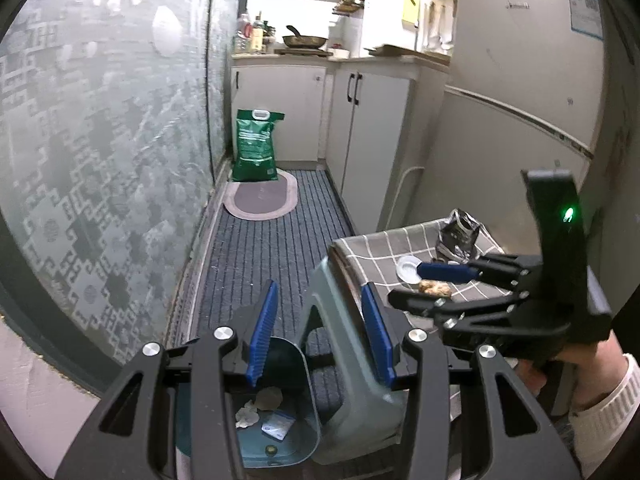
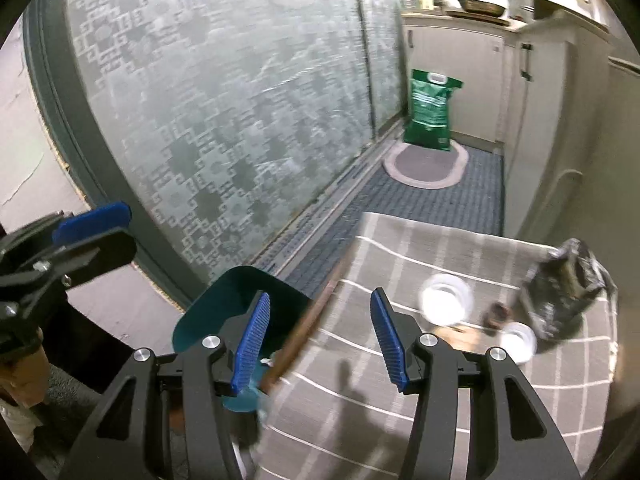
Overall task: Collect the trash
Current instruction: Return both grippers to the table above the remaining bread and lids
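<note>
Both tongs, left point(image 1: 320, 336) and right point(image 2: 320, 340), are spread and empty, so the next pick, probably the crumpled wrapper point(image 2: 568, 292) on the desk point(image 2: 360, 400), must end in the bin point(image 1: 280, 432).

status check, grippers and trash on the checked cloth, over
Left gripper open, empty, over teal bin. Right gripper open, empty, above grey checked cloth. Crumpled foil bag waiting. Nothing blocking.

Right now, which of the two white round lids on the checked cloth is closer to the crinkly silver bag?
The smaller white lid, right at the foot of the silver bag. The bigger lid lies farther left, nearer the cloth's middle.
</note>
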